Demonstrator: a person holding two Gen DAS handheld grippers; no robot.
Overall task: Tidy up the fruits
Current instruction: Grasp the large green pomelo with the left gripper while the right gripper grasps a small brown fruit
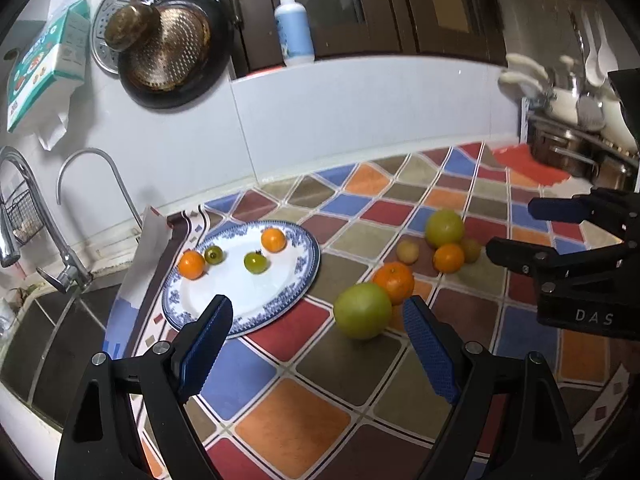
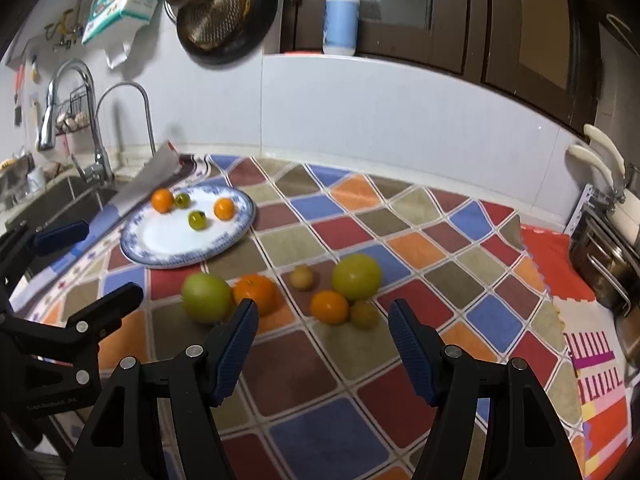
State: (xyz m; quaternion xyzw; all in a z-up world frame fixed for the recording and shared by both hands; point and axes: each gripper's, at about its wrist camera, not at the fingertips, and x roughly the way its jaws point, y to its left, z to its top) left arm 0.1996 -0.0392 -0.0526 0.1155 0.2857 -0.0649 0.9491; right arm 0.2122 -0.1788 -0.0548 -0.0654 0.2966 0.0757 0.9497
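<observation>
A blue-rimmed white plate [image 1: 296, 280] [image 2: 240, 228] lies on the chequered cloth and holds two small oranges [image 1: 273, 240] [image 2: 162, 200] and two small green tomatoes [image 1: 256, 262] [image 2: 197, 220]. Loose on the cloth lie a large green fruit [image 1: 362, 311] [image 2: 206, 297], an orange [image 1: 394, 282] [image 2: 256, 293], a second large green fruit [image 1: 444, 229] [image 2: 356, 277], a small orange [image 1: 449, 258] [image 2: 329, 307] and two small yellowish fruits [image 1: 408, 251] [image 2: 301, 278]. My left gripper [image 1: 318, 316] is open and empty, just in front of the near green fruit. My right gripper [image 2: 320, 318] is open and empty, just short of the small orange.
A sink [image 2: 60, 196] with two taps [image 1: 24, 208] lies left of the cloth. Pans [image 1: 172, 52] hang on the wall behind. A pump bottle [image 2: 341, 12] stands on the ledge. Pots and a utensil rack [image 1: 572, 136] stand at the right.
</observation>
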